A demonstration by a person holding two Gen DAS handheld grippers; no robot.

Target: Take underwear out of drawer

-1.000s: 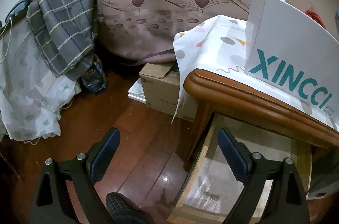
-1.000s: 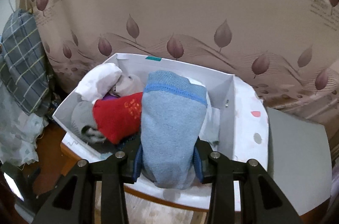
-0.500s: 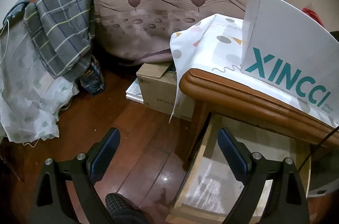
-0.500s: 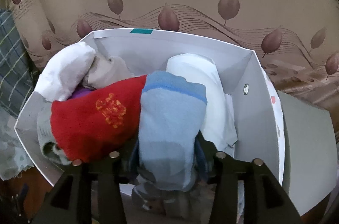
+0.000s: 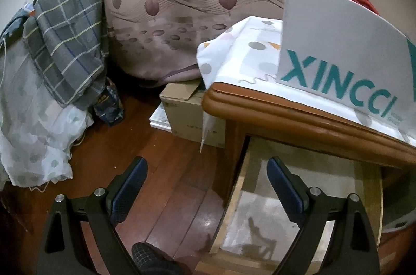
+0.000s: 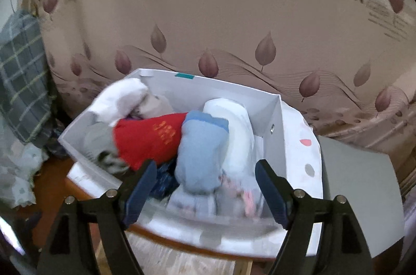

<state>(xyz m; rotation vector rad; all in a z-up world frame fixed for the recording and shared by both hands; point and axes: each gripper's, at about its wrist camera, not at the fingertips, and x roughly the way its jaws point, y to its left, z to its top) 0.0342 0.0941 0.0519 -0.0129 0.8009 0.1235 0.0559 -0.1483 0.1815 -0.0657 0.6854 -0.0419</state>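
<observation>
Your right gripper (image 6: 205, 186) hangs with its jaws wide and nothing between them, just short of the near rim of the white box (image 6: 275, 119). The light blue underwear (image 6: 200, 155) lies inside that box, wedged between a red garment (image 6: 148, 139) and a white roll (image 6: 234, 124). The box sits on the cloth-covered counter (image 5: 299, 116), close to its rounded wooden edge. Your left gripper (image 5: 206, 180) has its jaws wide too, empty, over the open drawer (image 5: 286, 223) and the bare wooden floor (image 5: 156, 171) beside it.
</observation>
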